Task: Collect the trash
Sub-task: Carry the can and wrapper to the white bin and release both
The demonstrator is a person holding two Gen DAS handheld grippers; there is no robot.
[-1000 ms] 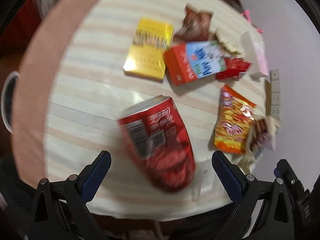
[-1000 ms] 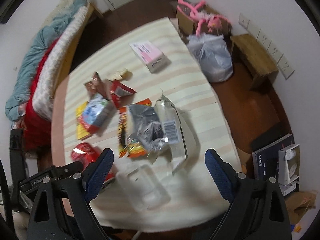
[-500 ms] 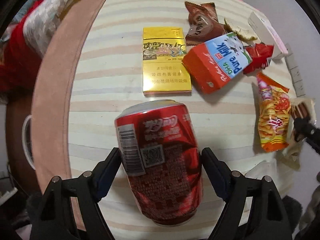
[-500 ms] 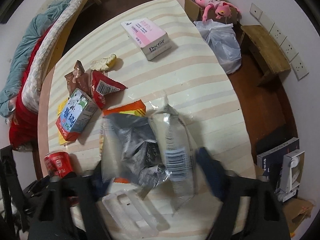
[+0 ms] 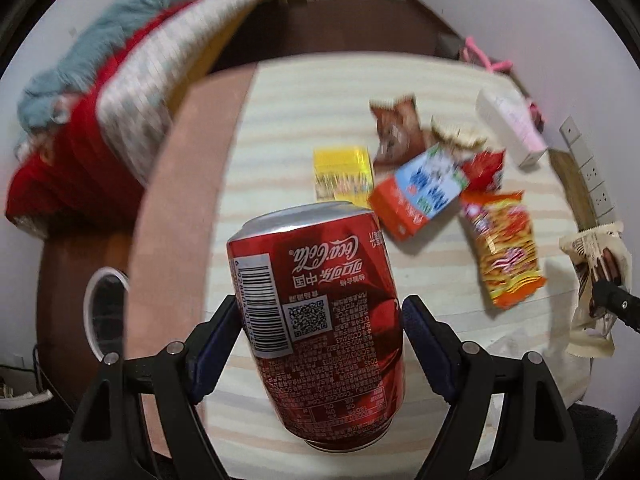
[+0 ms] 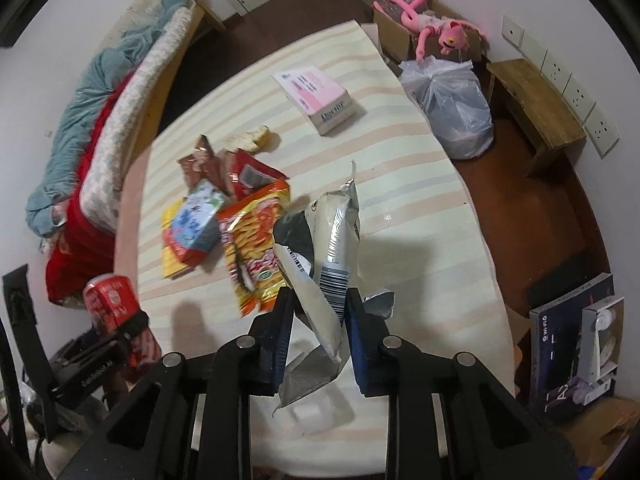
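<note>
We are holding a red can [image 5: 320, 316] in our left gripper [image 5: 320, 344]. Its two blue pads [image 5: 216, 356] are pressing on the sides of the can, one on each side, so the gripper is clamped on it. The can is sitting in the lower middle of the left wrist view, tilted a little, with its silver end pointing away from us. It is up off the table [image 5: 304, 120].

In the right wrist view, our right gripper [image 6: 318, 332] is pinching a silver wrapper [image 6: 328, 264]. Its jaws have just been closing, and now they are close together with the wrapper squeezed between them. The wrapper is sticking up in the middle of the frame, and a crumpled bit is hanging below the pads. The red can and the left gripper are showing in the lower left of this view.

More trash is lying on the striped table. An orange chip bag [image 6: 256, 236] is lying just left of the silver wrapper. A milk carton [image 6: 196, 224] is resting on top of a yellow box [image 6: 170, 240], left of the chip bag. A brown wrapper [image 6: 196, 160] and a red wrapper [image 6: 248, 172] are lying above them, touching each other. A pink and white box [image 6: 316, 96] is lying by itself near the top of the table, well apart from the pile.

A clear plastic tray [image 6: 312, 412] is lying on the table under the right gripper, partly hidden. A white plastic bag [image 6: 452, 108] is standing on the floor, just beside the table, in the upper right.
</note>
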